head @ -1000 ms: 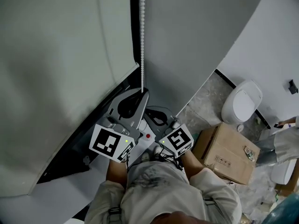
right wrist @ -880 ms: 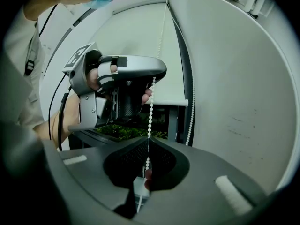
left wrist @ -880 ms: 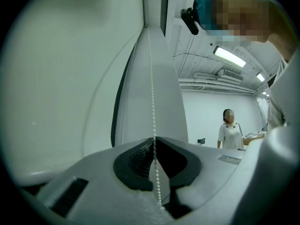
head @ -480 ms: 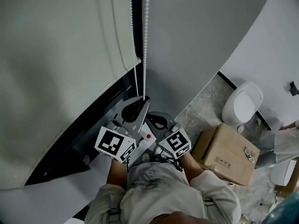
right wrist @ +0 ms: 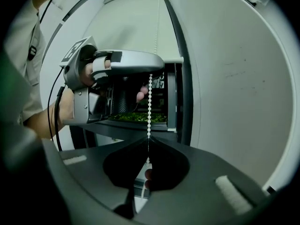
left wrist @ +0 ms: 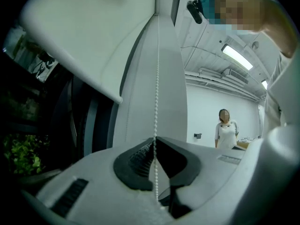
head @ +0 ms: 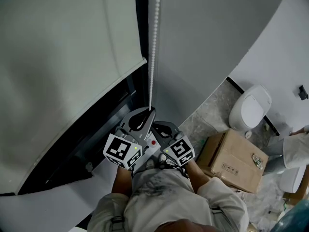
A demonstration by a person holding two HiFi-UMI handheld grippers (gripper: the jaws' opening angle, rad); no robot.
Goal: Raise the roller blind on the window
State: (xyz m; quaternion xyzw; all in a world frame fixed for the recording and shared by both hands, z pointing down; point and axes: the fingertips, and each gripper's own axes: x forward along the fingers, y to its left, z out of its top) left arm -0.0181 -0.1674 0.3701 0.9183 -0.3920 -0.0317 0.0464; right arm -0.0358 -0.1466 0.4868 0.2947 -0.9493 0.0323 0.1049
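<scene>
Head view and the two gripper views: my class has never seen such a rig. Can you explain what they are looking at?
No robot here: a person holds a pair of tongs in each hand, each with a marker cube. The head view looks down from the person's head; the two gripper views come from cameras riding on the tongs. The left tongs are shut on the bead chain of the blind; the right tongs are shut on the same chain just below. On the floor beside the person stand a box and a toilet.
</scene>
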